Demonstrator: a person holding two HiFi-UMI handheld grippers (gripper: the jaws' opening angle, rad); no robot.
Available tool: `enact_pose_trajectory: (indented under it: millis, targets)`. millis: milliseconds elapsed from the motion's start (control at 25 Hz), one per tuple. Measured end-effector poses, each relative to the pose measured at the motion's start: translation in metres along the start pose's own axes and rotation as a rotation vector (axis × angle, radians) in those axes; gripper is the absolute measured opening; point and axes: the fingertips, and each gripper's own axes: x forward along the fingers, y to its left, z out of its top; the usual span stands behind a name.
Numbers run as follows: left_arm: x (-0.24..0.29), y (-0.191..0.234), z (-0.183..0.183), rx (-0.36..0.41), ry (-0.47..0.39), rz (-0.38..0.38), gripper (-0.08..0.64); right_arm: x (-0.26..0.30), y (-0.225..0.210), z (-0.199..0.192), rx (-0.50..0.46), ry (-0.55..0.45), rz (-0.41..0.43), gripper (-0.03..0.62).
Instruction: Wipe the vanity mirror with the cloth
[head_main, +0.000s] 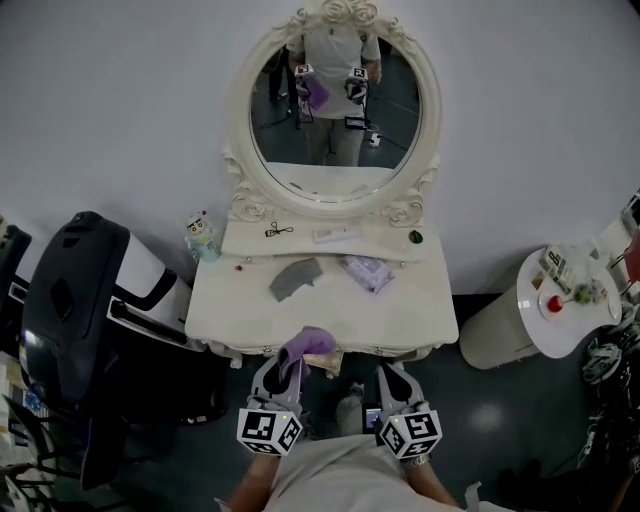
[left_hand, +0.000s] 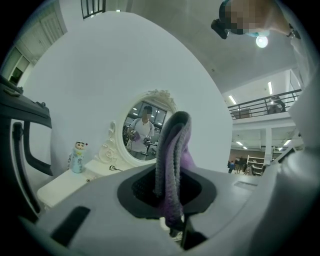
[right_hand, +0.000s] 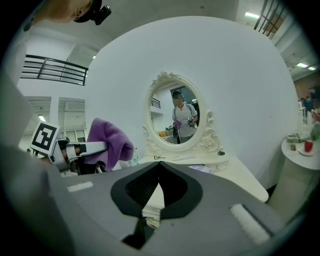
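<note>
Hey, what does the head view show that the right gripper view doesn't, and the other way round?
Only the head view: a grey rag lying on the vanity, and a black chair to its left.

Only the right gripper view: the right gripper seen along its jaws, shut on nothing, and a balcony railing off to the left.

Both: the mirror, the purple cloth clamped in the left gripper, and the round side table.
</note>
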Motion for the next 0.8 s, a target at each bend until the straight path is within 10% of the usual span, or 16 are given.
enact_pose_trajectory:
  millis: [800]
  targets:
    - [0.212, -0.006, 0.07, 0.091, -0.09, 0.087, 0.055, 0.163, -0.155, 0.099, -0.021, -0.06, 0.132, 0.009]
